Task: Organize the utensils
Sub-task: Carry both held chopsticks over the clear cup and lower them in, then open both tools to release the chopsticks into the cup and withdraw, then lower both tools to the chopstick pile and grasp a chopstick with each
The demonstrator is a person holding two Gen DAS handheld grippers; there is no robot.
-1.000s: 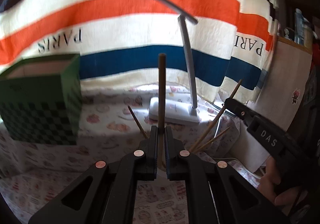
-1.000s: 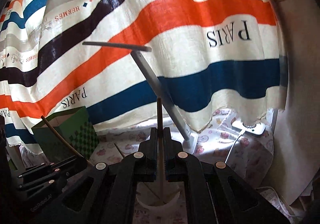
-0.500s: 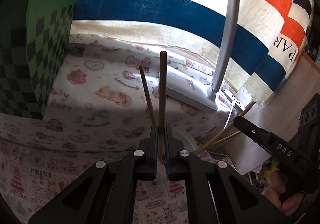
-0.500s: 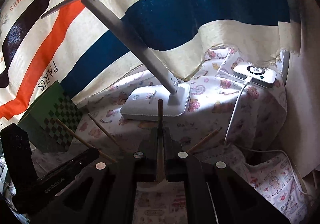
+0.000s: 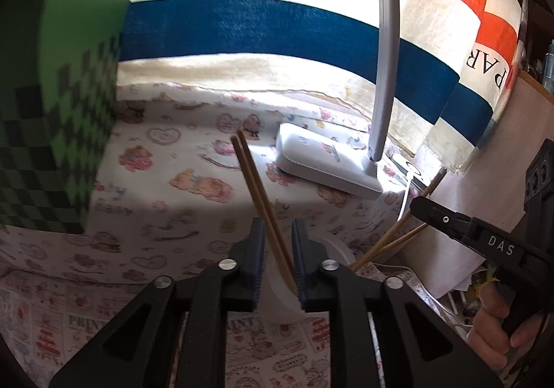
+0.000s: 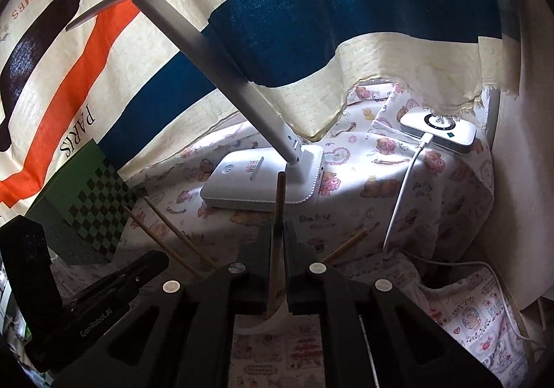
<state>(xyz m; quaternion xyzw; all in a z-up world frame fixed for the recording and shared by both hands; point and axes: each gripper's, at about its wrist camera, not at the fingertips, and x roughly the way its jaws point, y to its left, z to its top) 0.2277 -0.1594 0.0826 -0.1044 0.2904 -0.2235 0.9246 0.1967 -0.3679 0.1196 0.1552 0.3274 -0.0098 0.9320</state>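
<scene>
Since the earlier frame, the left hand-held gripper (image 5: 278, 242) has parted its jaws, and the dark stick formerly clamped upright between them no longer shows there. Two light bamboo chopsticks (image 5: 258, 196) now lean side by side in the gap, lower ends down in the white cup (image 5: 277, 298) at lower center of the left wrist view; whether they touch the blue finger pads (image 5: 258, 261) cannot be determined. Their tips point toward frame center.

Right hand-held gripper (image 6: 277, 242): jaws closed onto a dark brown chopstick (image 6: 278, 201), which stands nearly upright at frame center in the right wrist view. Its lower end reaches down to the white cup (image 6: 258, 324) below the fingers.

Further bamboo chopsticks (image 5: 387, 242) lean out of the cup toward the right of the left wrist view, passing behind the right hand-held gripper's body, which enters from the right edge with the person's hand (image 5: 498, 325) on it.

A white desk lamp (image 6: 263, 185) stands on the patterned cloth (image 6: 374, 201) covering the tabletop, at center of the right wrist view. A green checkered box (image 5: 52, 104) occupies the left side of the left wrist view. A white charger with cable (image 6: 438, 132) lies at the right. A striped curtain (image 6: 346, 24) hangs behind.
</scene>
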